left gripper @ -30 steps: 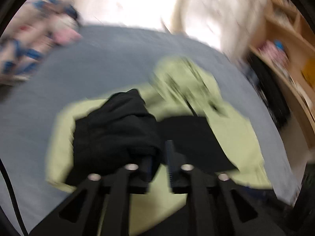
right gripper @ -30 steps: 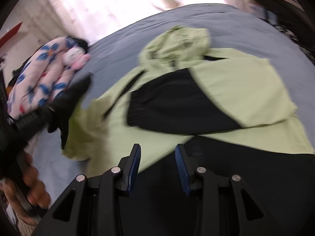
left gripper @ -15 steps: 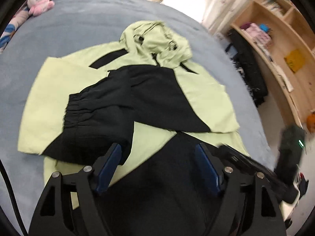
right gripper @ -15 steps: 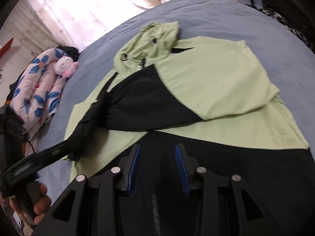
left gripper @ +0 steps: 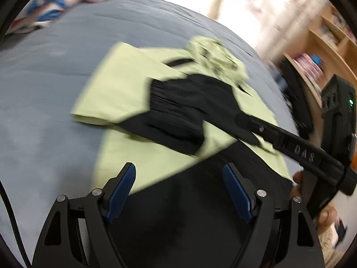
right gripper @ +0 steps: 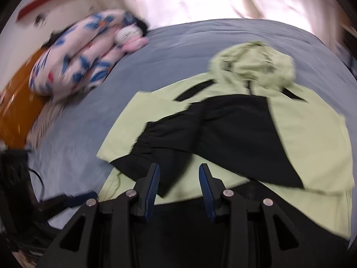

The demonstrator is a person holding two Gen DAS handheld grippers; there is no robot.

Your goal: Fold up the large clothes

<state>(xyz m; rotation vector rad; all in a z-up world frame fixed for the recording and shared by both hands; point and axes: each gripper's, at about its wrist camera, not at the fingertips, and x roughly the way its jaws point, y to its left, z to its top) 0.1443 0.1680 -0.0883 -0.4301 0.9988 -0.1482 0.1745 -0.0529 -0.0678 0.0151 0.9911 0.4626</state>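
A light green and black hooded jacket (left gripper: 125, 89) lies flat on the grey-blue bed (left gripper: 55, 67), hood (left gripper: 216, 55) at the far end, both black-cuffed sleeves (left gripper: 176, 116) folded across its chest. It also shows in the right wrist view (right gripper: 308, 134), with the sleeves (right gripper: 212, 134) crossed. My left gripper (left gripper: 178, 176) is open and empty above the black hem (left gripper: 189, 201). My right gripper (right gripper: 178, 174) is open and empty over the lower left of the jacket; its body crosses the left wrist view (left gripper: 301, 154).
A floral quilt (right gripper: 78, 53) and a pink plush toy (right gripper: 129, 38) lie at the far left of the bed. Wooden shelves (left gripper: 323, 51) stand to the right. Dark clothes (left gripper: 296, 93) hang beside the bed. A bright curtained window is behind.
My left gripper let go of the black sleeve, opened wide and pulled back toward the hem. The sleeve now lies across the chest. Both views are swinging and blurred.
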